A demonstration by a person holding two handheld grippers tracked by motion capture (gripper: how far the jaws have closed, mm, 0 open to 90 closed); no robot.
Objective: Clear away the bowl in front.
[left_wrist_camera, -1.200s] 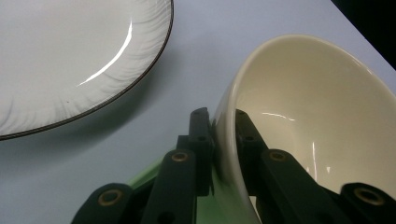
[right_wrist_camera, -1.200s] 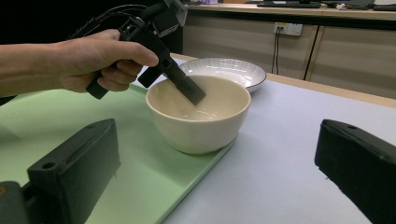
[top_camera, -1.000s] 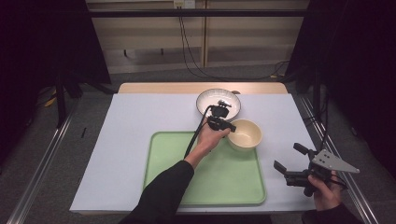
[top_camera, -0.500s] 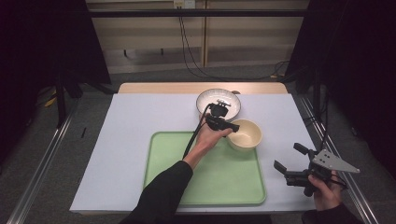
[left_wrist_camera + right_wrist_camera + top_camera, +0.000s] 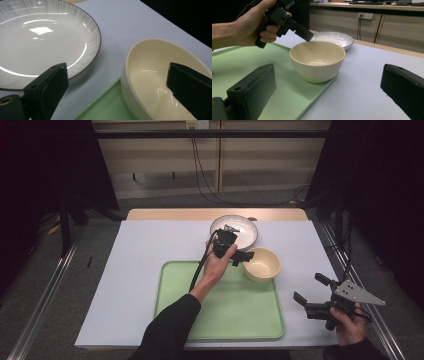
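Since earlier frame: L gripper has pulled back slightly from cream bowl; its jaws have just been opening, now spread wide, nothing pinched. From the left gripper view, one jaw hangs over the bowl's inside, the other off to the side near the plate; pads not pressing the rim, contact w/ the wall can't be told. Bowl sits on far right corner of green tray, base overhanging the tray edge toward the white worktop. Striped-rim plate just behind bowl, on worktop, partly covered by L hand in the high view. R gripper held off the worktop's right edge, jaws spread, empty, no change. Bowl's near side cut off in the left gripper view. No readable labels or writing.
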